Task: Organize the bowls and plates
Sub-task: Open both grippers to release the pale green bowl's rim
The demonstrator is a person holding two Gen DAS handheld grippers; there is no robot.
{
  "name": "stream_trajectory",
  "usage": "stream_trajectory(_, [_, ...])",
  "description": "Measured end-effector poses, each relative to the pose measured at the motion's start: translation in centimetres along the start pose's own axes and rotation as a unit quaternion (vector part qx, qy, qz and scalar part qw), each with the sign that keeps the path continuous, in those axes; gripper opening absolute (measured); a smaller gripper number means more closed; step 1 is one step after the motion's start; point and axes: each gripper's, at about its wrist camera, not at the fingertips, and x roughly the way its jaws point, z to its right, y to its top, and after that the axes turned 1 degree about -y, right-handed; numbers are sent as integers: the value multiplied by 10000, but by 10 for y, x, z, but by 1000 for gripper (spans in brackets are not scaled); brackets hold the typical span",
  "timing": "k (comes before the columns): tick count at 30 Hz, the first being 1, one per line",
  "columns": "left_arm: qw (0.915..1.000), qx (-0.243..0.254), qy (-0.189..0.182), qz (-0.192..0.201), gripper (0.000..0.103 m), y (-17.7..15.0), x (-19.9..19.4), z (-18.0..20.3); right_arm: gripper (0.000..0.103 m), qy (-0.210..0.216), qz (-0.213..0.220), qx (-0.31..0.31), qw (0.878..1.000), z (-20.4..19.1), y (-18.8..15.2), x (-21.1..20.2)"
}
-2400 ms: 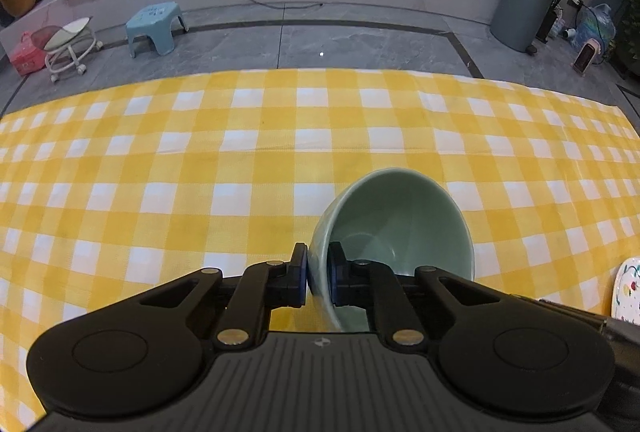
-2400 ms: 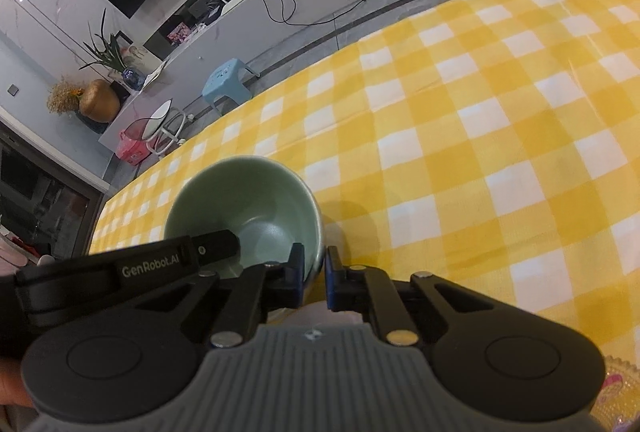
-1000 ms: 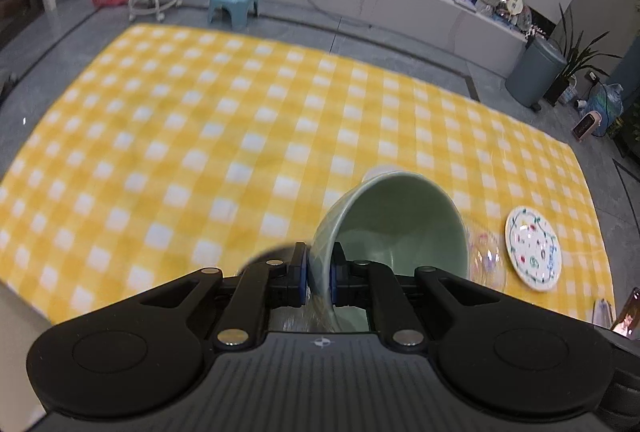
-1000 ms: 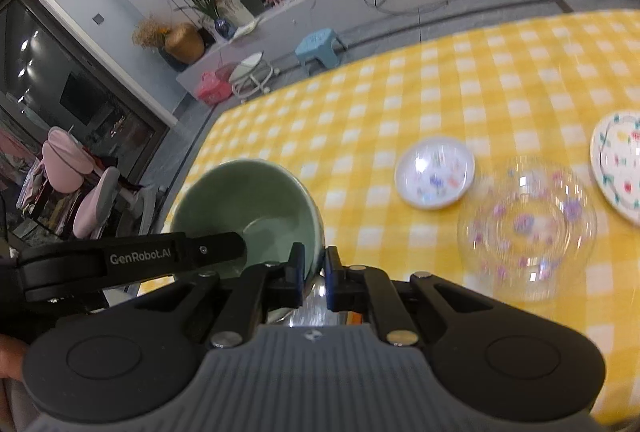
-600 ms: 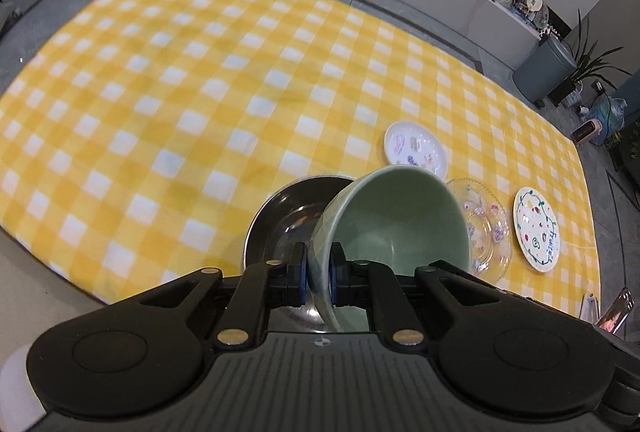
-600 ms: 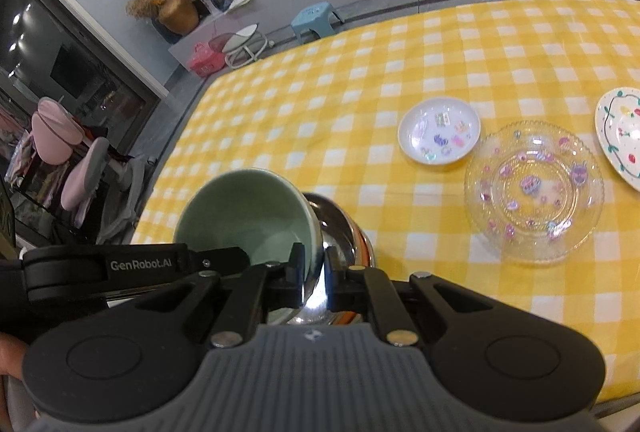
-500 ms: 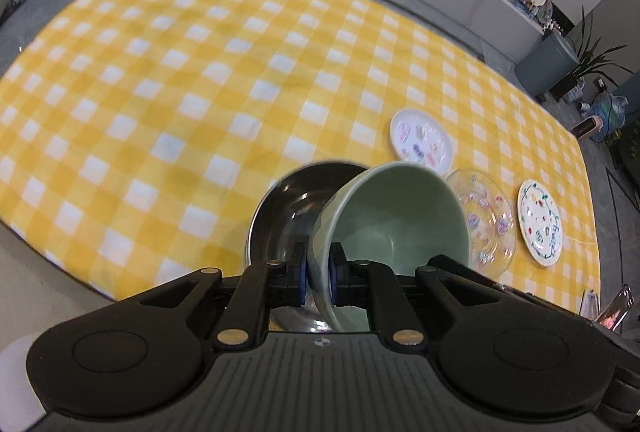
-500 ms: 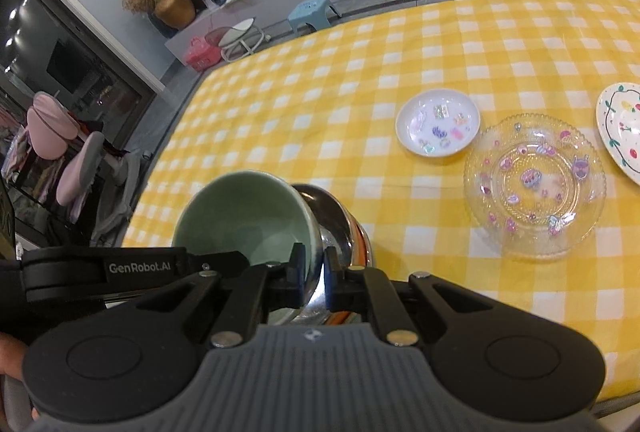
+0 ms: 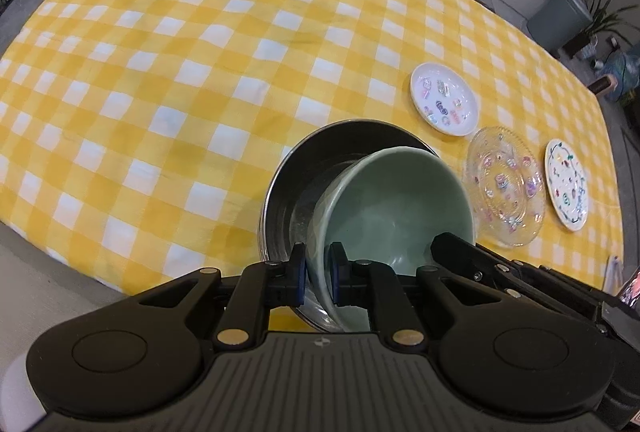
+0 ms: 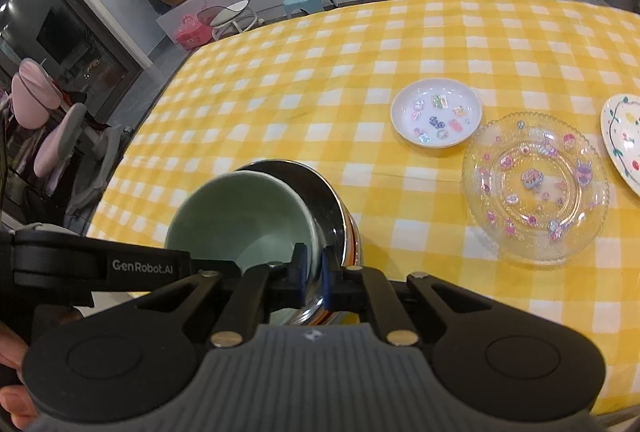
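**Green bowl held over the steel bowl**

Pale green ceramic bowl [image 9: 394,203] hangs tilted inside the rim of a shiny round stainless-steel bowl [image 9: 304,167] on the yellow-and-white checked tablecloth [image 9: 180,51]. The left gripper [image 9: 318,278] pinches its near rim; the right gripper [image 10: 313,268] clamps the opposite rim. Beside them lie a small white stickered dish [image 10: 436,117], a clear glass patterned plate [image 10: 534,187] and a white painted plate [image 9: 567,189].

Both wrist cameras look steeply down, close, sharing the green bowl [image 9: 394,205].

Left gripper [image 9: 318,274] and right gripper [image 10: 314,272] both clamped, angled downward.
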Motion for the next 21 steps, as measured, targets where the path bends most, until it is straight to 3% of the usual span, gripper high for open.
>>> stream_trajectory(8, [9996, 187, 221, 53, 12, 6, -3, 3, 8, -159, 72, -138, 9998, -3, 1, 3])
stream_trajectory(15, [9997, 178, 42, 137, 13, 9, -11, -1, 7, -379, 144, -415, 9983, -10, 2, 5])
stream_trajectory(21, [9985, 131, -200, 492, 31, 2, -23, -7, 12, -438, 417, -520, 9968, -10, 1, -7])
